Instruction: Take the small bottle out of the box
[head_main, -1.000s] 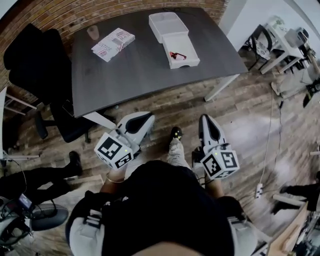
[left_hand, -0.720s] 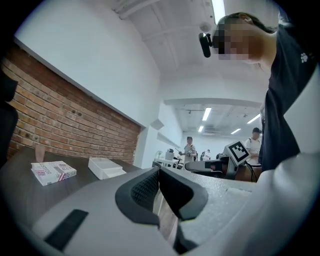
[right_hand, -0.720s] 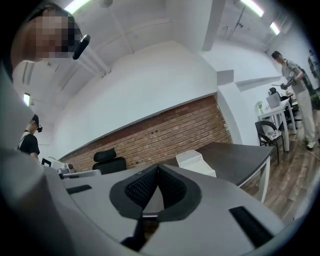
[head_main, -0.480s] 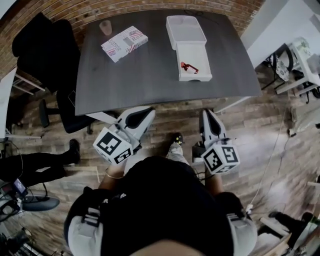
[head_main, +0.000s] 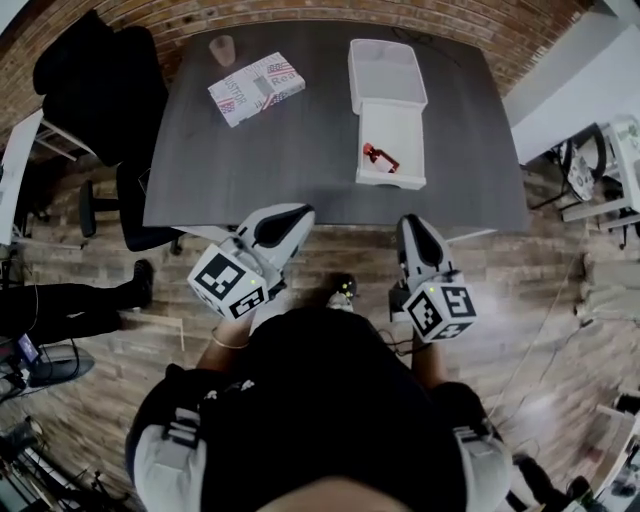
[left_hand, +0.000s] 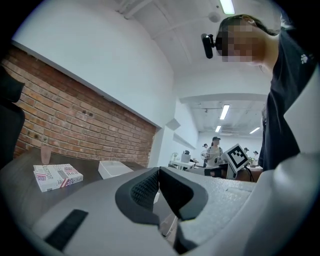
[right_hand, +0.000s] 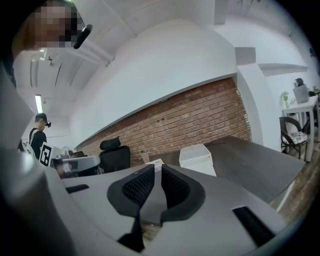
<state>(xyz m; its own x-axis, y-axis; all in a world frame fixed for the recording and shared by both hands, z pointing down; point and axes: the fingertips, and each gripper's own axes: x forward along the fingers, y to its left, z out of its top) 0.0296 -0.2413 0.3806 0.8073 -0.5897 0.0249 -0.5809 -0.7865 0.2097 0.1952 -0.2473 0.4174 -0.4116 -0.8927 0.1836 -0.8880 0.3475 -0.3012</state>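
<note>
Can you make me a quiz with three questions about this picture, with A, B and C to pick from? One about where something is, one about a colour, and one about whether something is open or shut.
1. Where is the small bottle?
A. on the chair
B. in the white box
C. in the cup

2. What colour is the small bottle?
A. blue
B. green
C. red

3. How is the part of the white box that has the bottle in it?
A. open on top
B. covered by a lid
C. turned upside down

Answers:
1 B: the bottle sits inside the box's walls, on the table.
2 C: it shows red against the white.
3 A: you can look straight down onto the bottle.
</note>
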